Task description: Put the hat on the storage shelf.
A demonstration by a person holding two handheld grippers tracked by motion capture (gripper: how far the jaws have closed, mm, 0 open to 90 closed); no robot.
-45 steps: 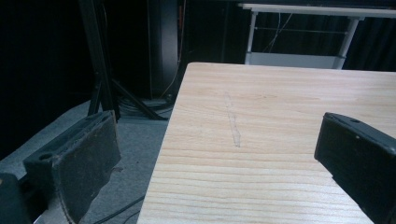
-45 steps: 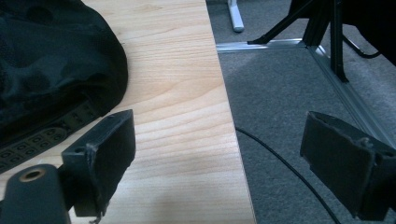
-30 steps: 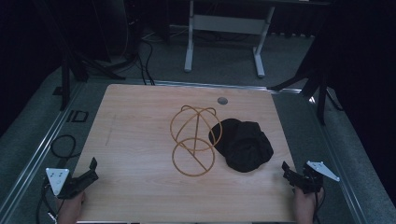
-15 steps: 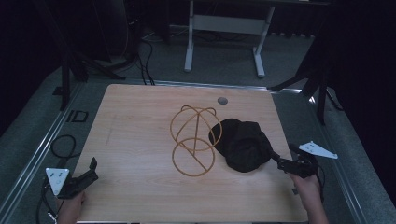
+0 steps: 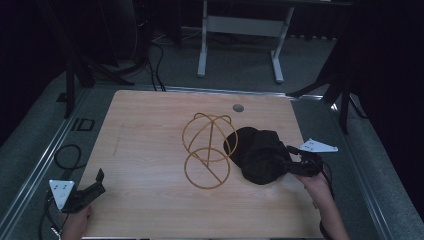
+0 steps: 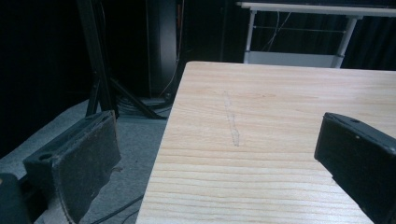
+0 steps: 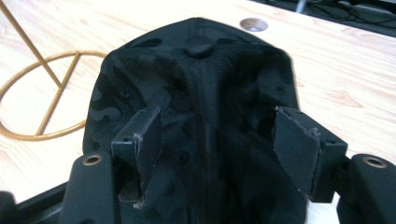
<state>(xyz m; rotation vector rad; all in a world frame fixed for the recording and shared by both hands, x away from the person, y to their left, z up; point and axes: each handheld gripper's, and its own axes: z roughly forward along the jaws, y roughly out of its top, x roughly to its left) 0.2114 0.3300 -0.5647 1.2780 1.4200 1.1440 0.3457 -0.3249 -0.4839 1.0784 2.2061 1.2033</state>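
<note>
One black cloth cap [image 5: 257, 154] lies beside one gold wire stand [image 5: 207, 150] on the wooden bench [image 5: 150, 130]. The right claw [image 7: 224, 154] gapes around the cap; the left claw [image 6: 210, 158] is spread wide, holding nothing.

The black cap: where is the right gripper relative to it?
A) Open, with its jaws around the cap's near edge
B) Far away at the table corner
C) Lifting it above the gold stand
A: in the right gripper view the right gripper is open, jaws astride the black cap, which lies on the table.

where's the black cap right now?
High view: the black cap lies on the right half of the table, against the gold wire stand, with the right gripper at its right edge, jaws open around it.
</note>
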